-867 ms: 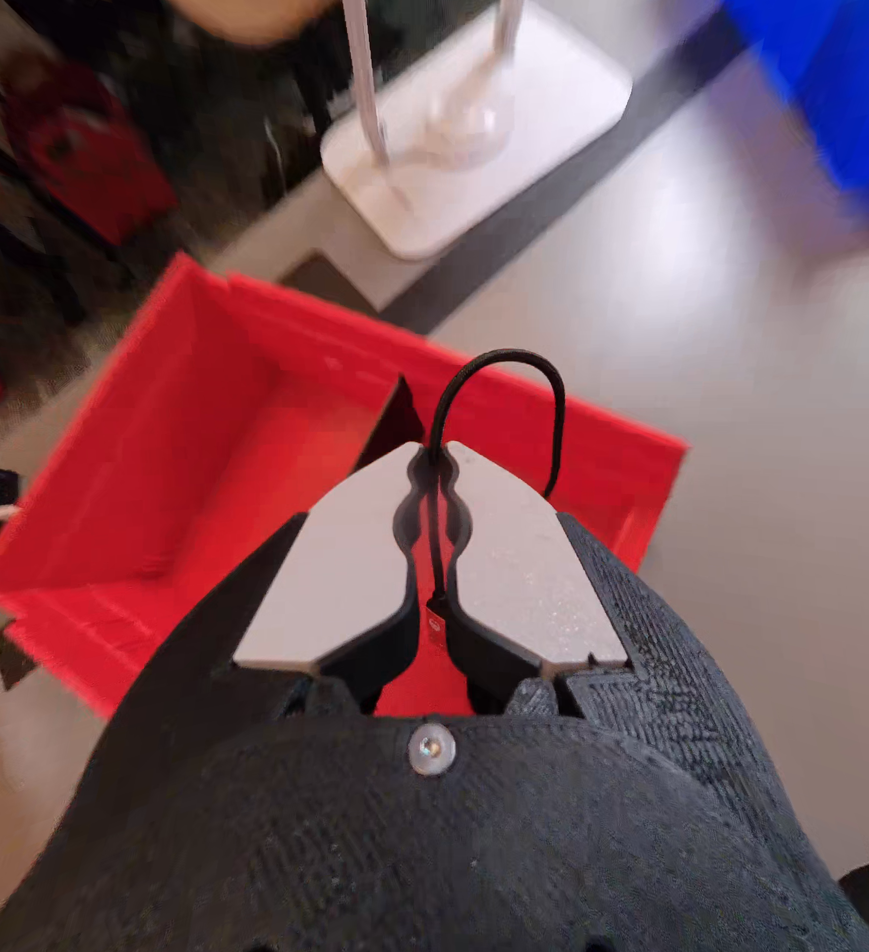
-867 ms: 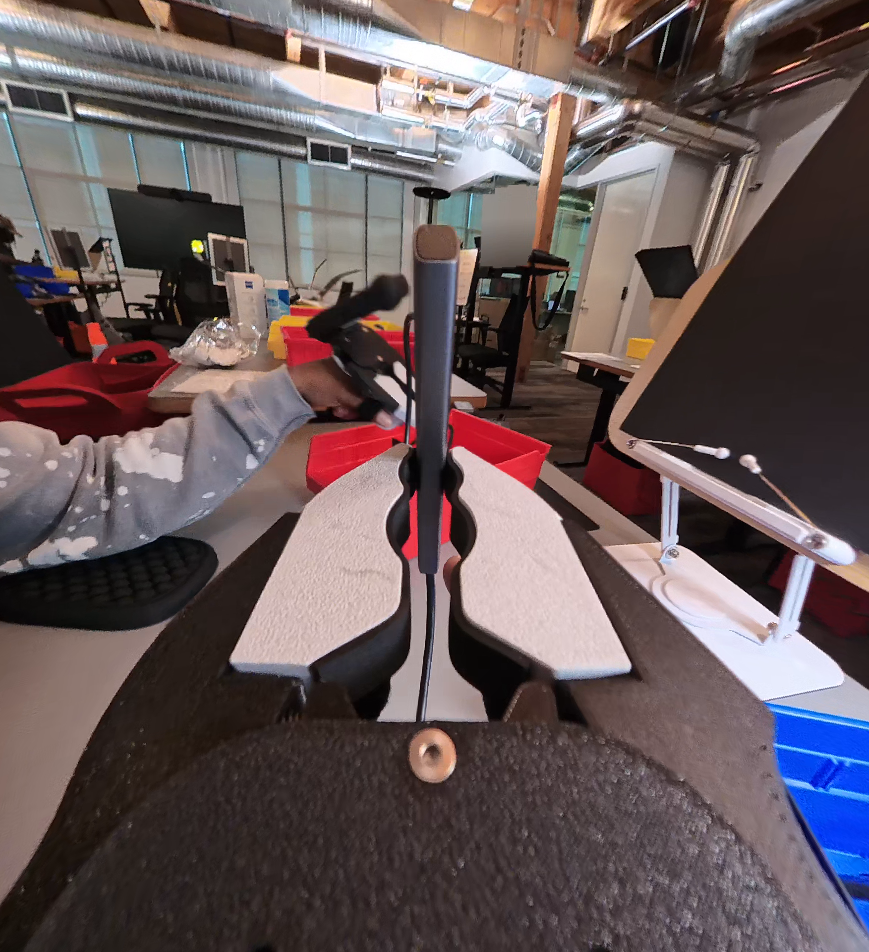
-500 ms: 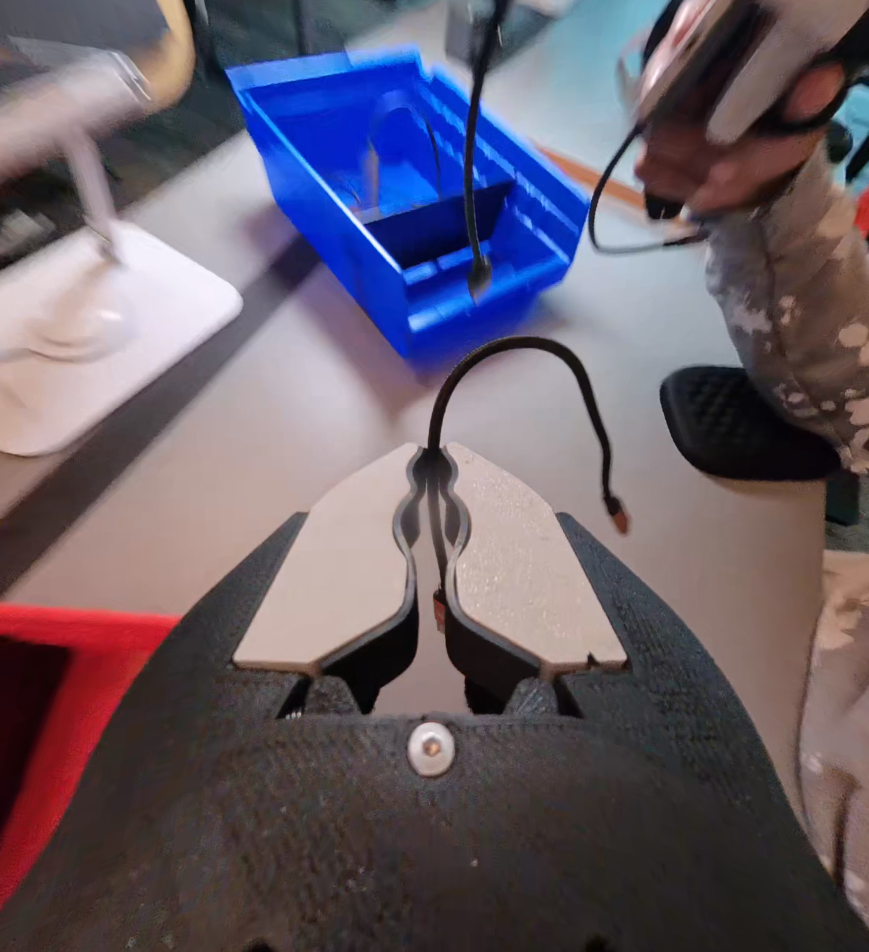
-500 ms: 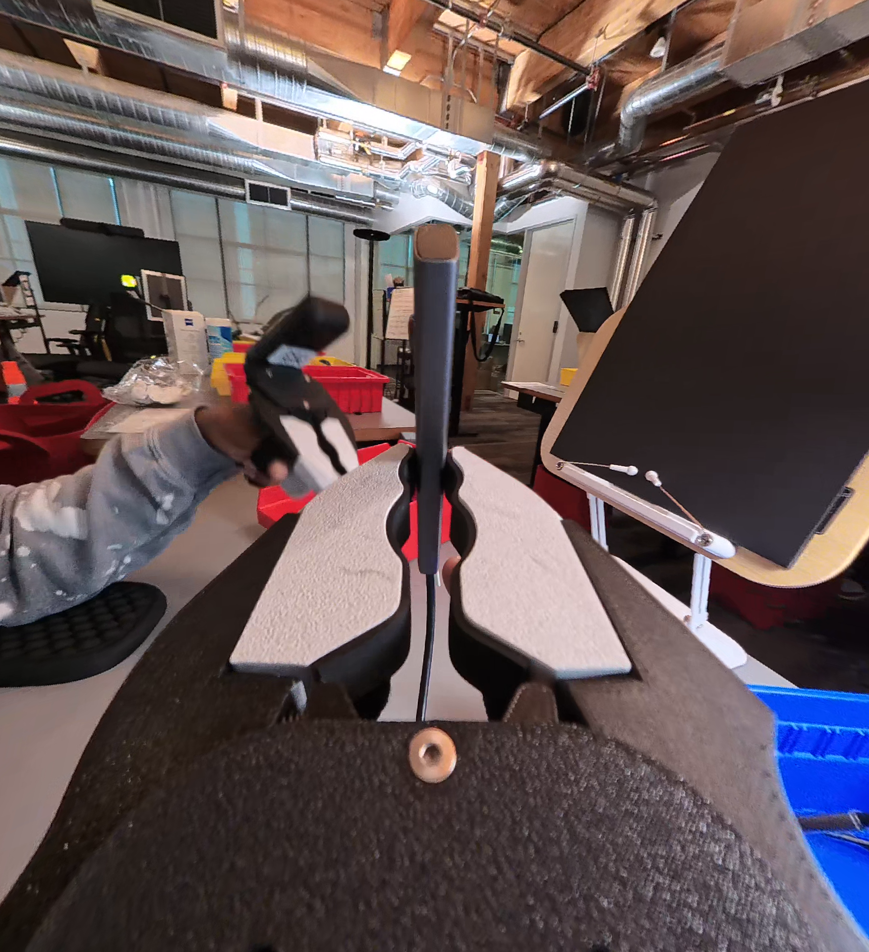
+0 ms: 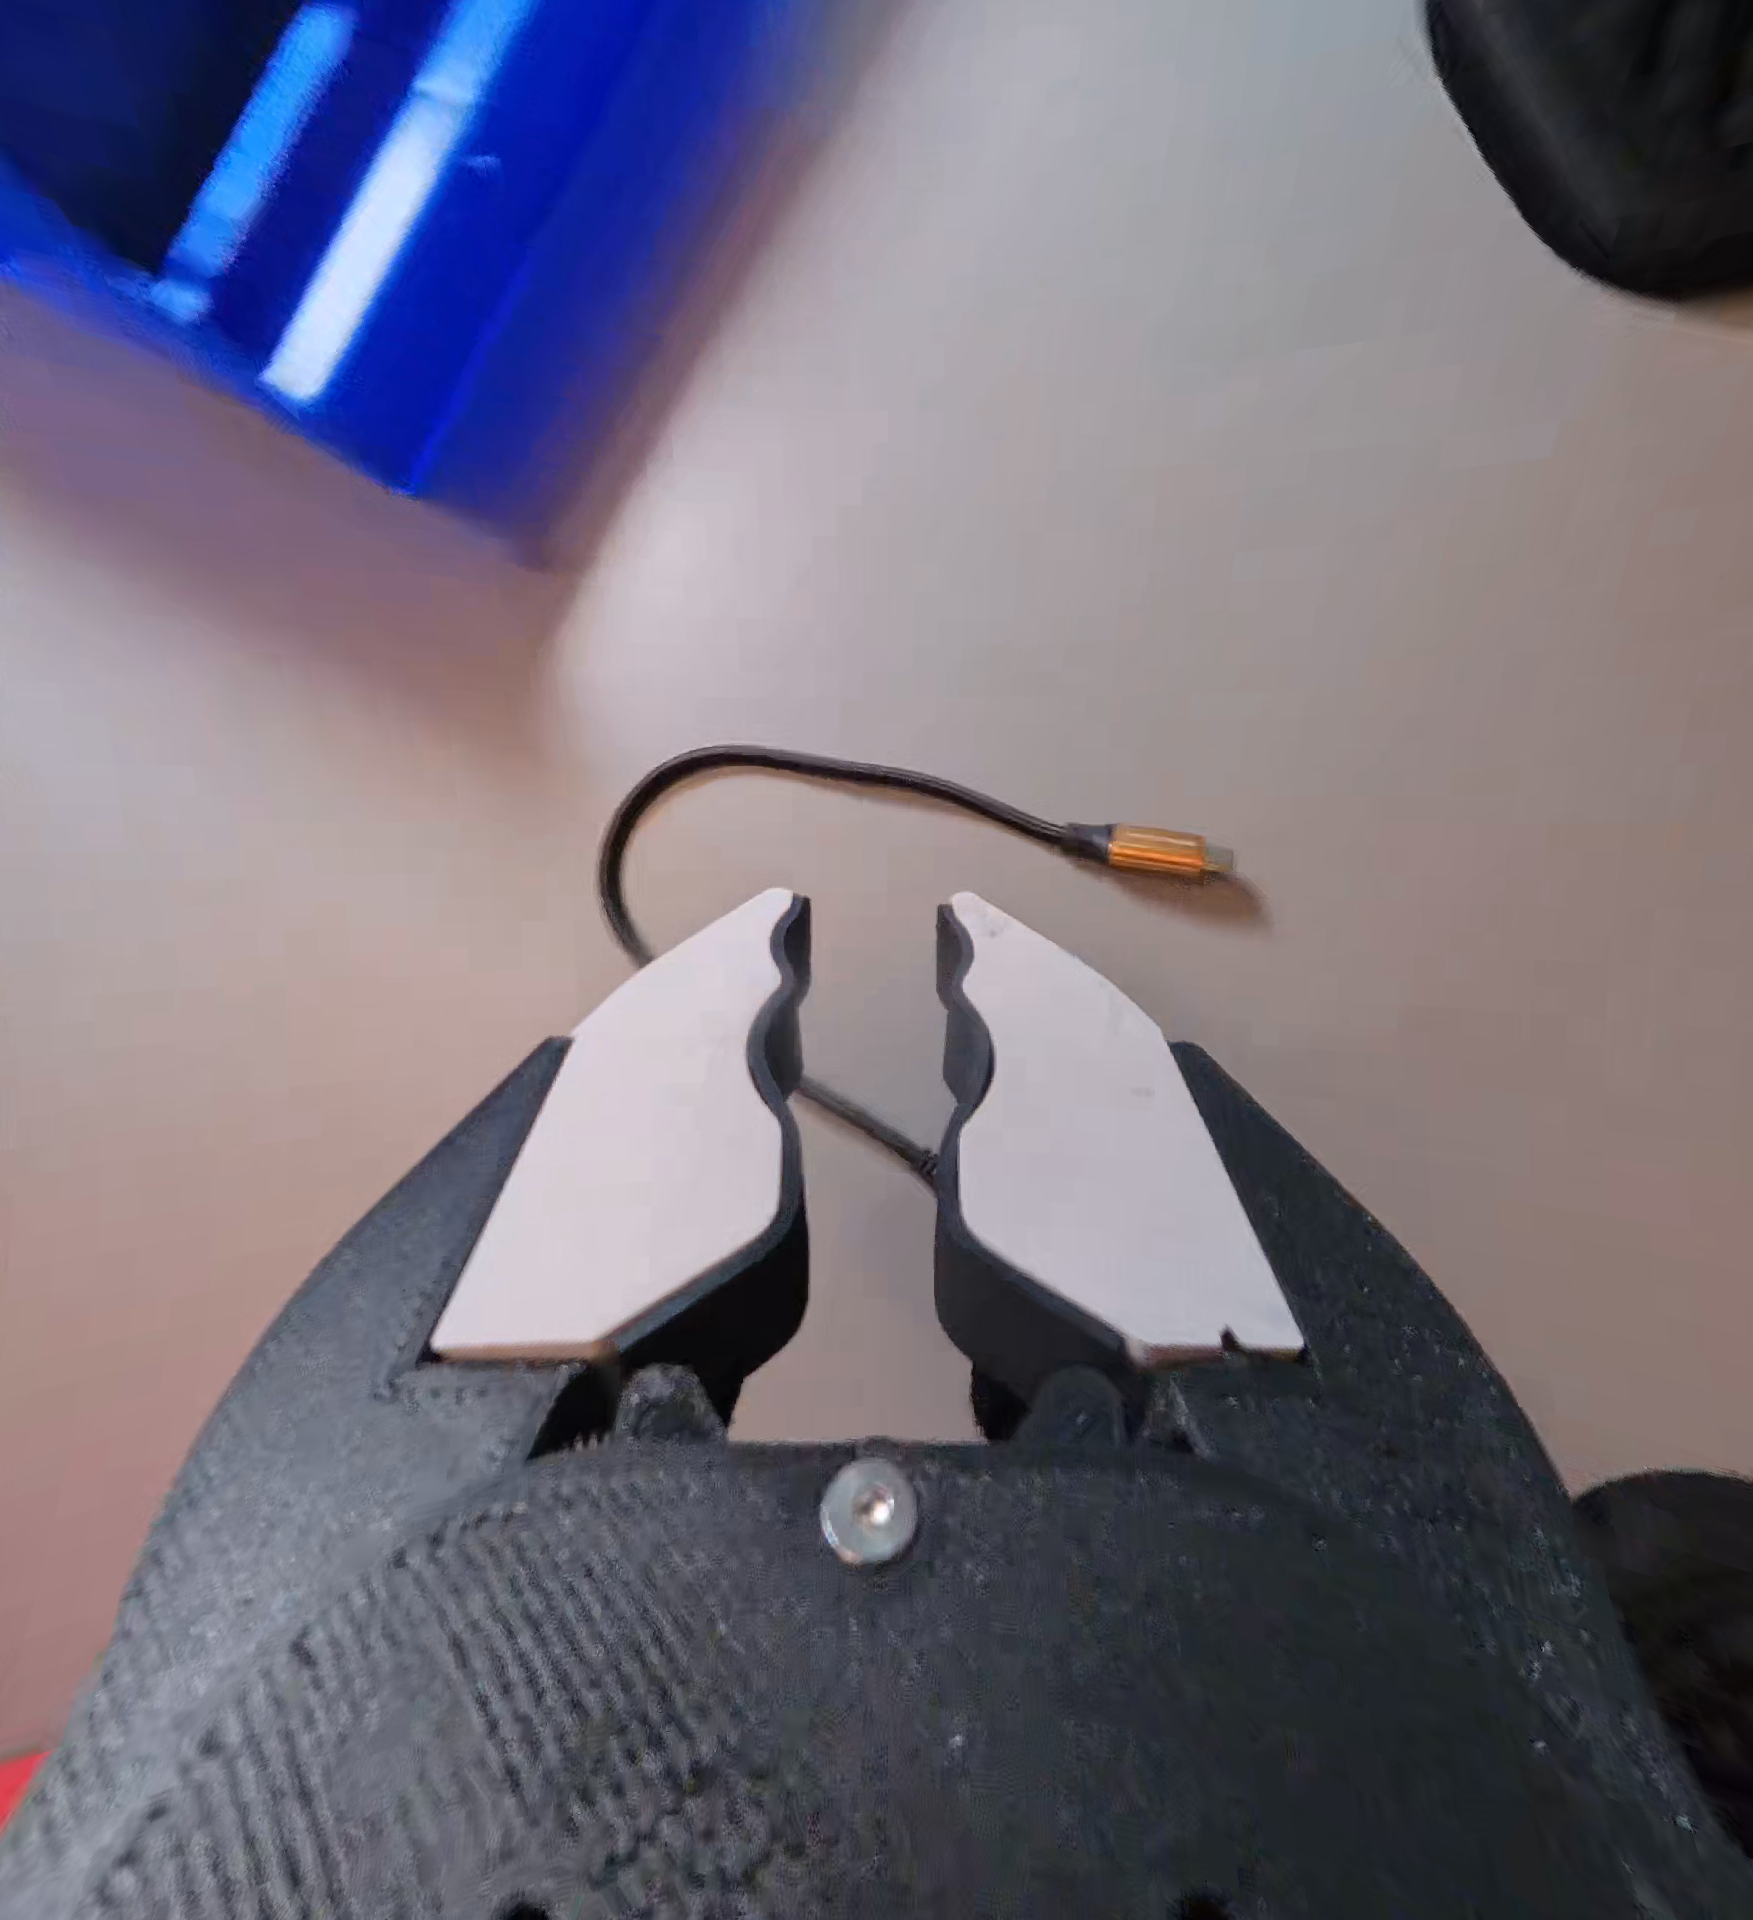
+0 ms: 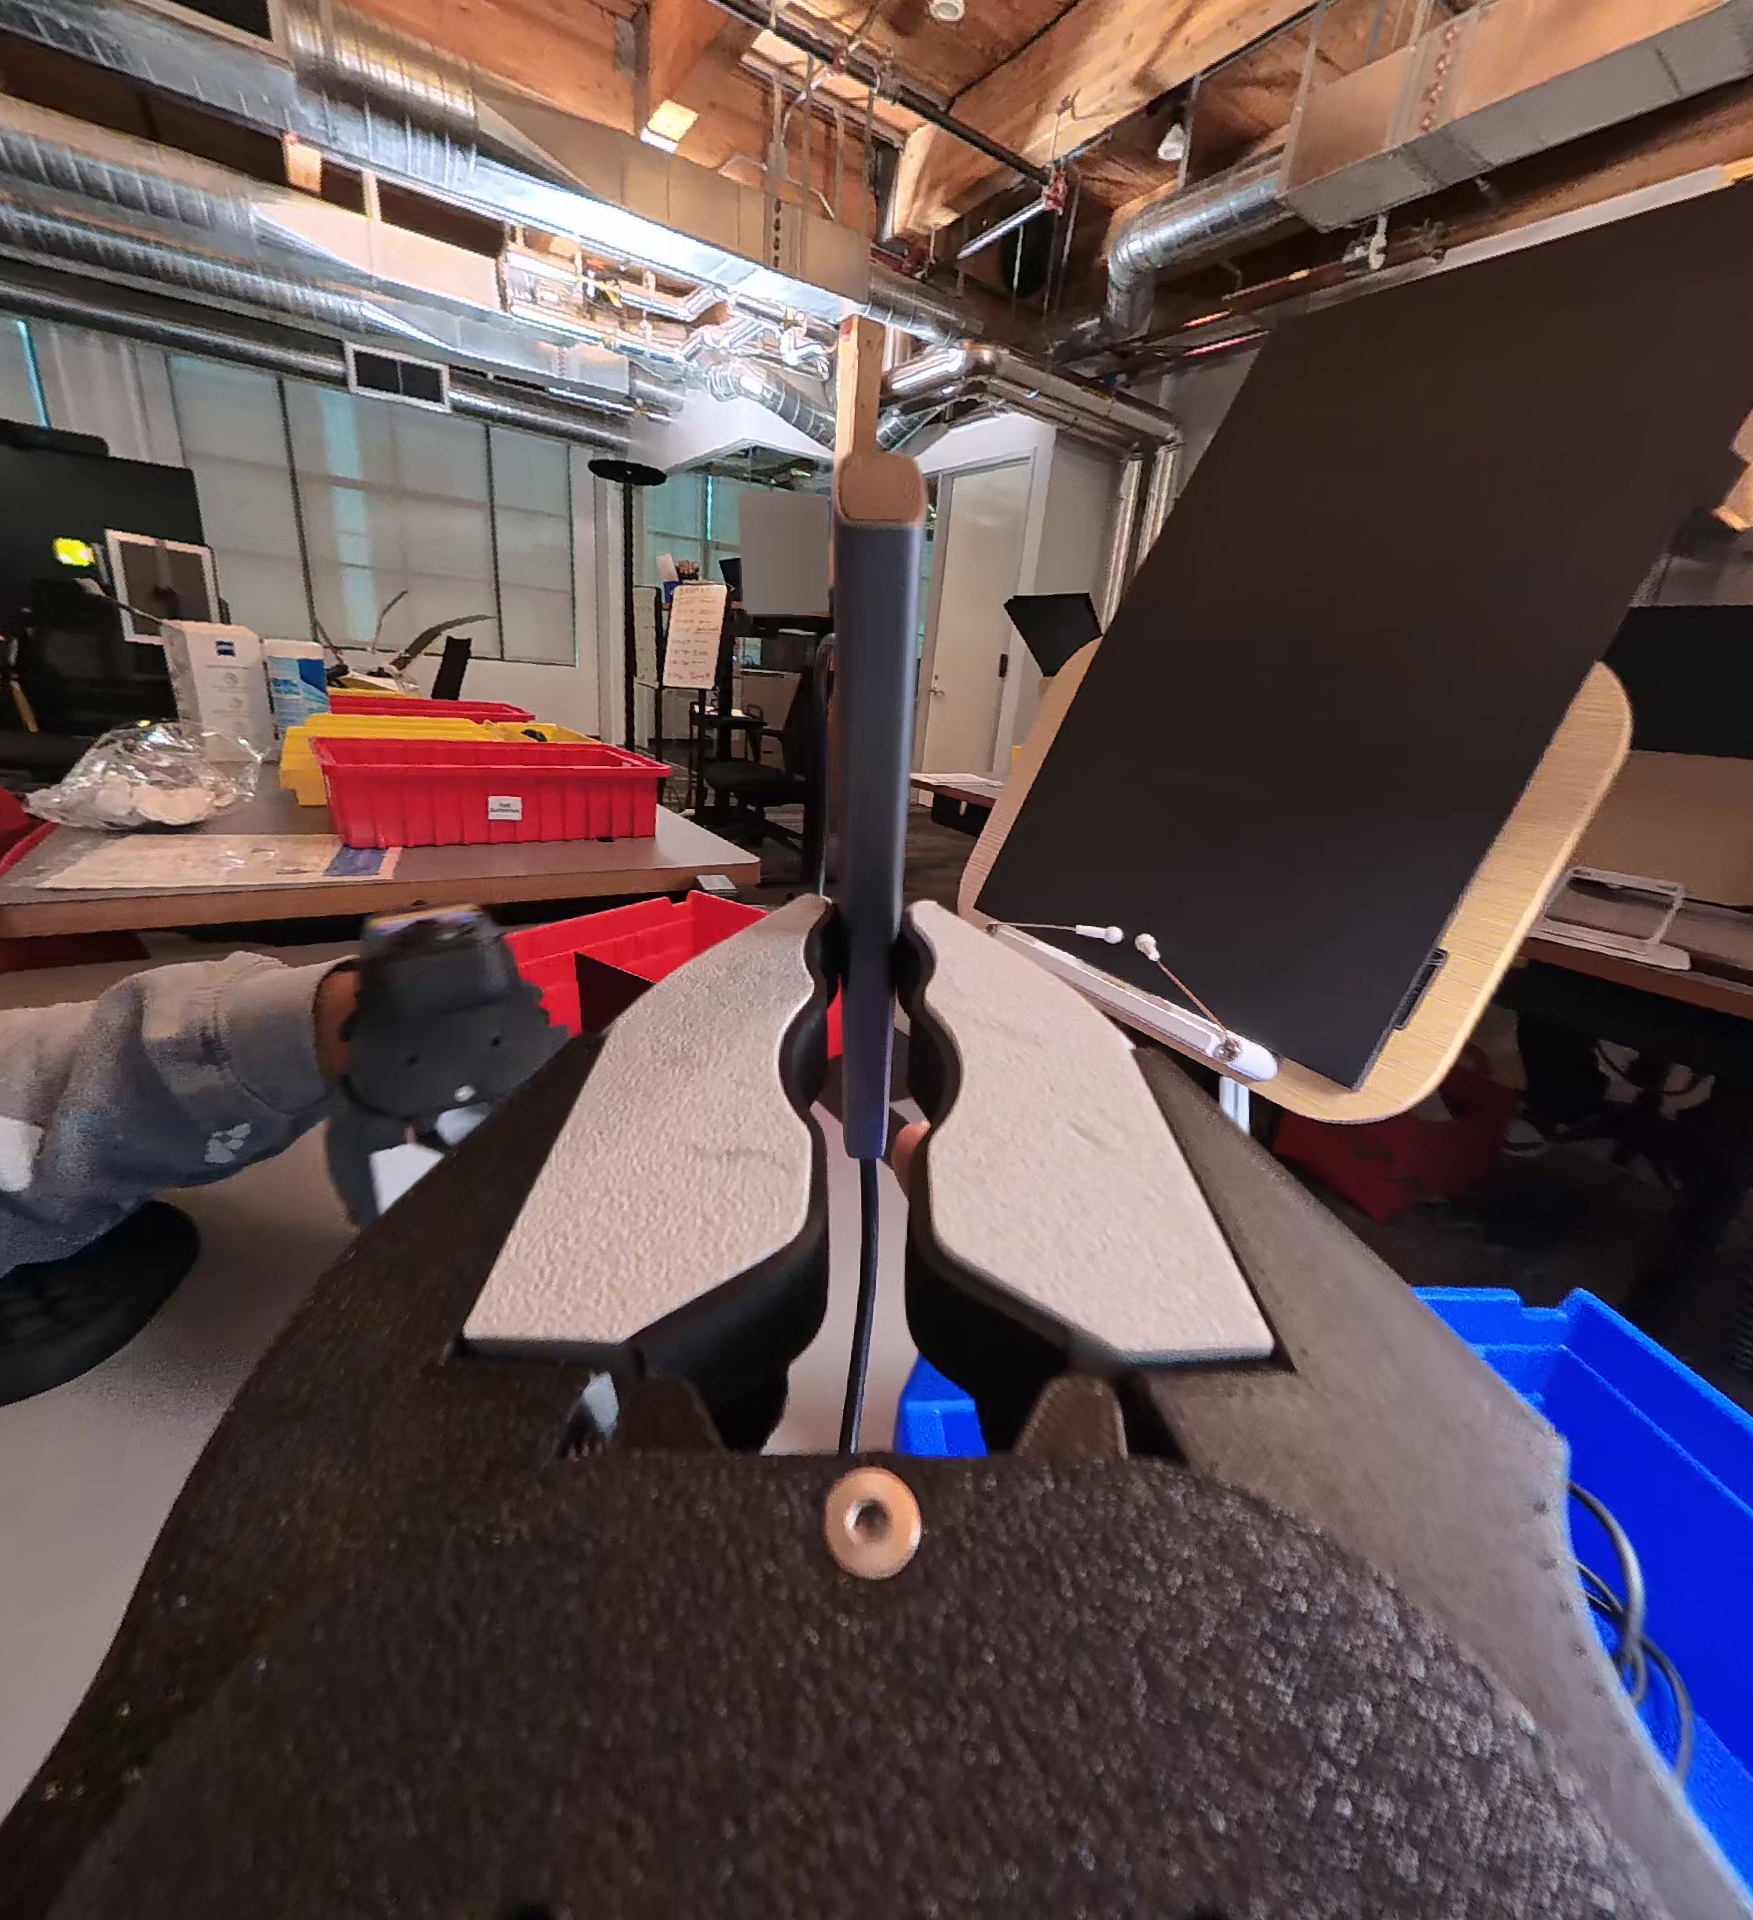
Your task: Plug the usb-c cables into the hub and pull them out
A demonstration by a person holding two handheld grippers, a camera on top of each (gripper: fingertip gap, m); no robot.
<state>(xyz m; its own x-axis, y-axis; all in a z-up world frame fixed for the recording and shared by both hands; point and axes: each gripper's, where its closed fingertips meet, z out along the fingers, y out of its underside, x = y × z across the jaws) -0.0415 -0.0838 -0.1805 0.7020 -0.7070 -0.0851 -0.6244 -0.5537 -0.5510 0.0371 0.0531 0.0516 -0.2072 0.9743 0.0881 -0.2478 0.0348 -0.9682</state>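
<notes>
My left gripper (image 5: 872, 914) is open and points down at the grey table. A short black usb-c cable (image 5: 747, 764) lies loose on the table under it. The cable runs from between the fingers, loops left and ends in an orange plug (image 5: 1163, 850) to the right of the fingertips. My right gripper (image 6: 867, 914) is shut on the dark grey hub (image 6: 874, 727) and holds it upright, edge-on, above the table. The hub's own black lead (image 6: 864, 1299) hangs down between the fingers. The left gripper also shows in the right wrist view (image 6: 436, 1029), low at the left.
A blue bin (image 5: 332, 239) stands on the table at the far left, also in the right wrist view (image 6: 1682, 1475) with thin cables in it. A black wrist pad (image 5: 1661, 145) lies far right. A red bin (image 6: 643, 935) and a dark board on a white stand (image 6: 1319, 748) are behind. The grippers' ends are close to 30 centimeters from one another.
The left gripper swung from over the red bin to the table near the blue bin, came down, opened and let go of the cable. The right gripper kept hold of the hub.
</notes>
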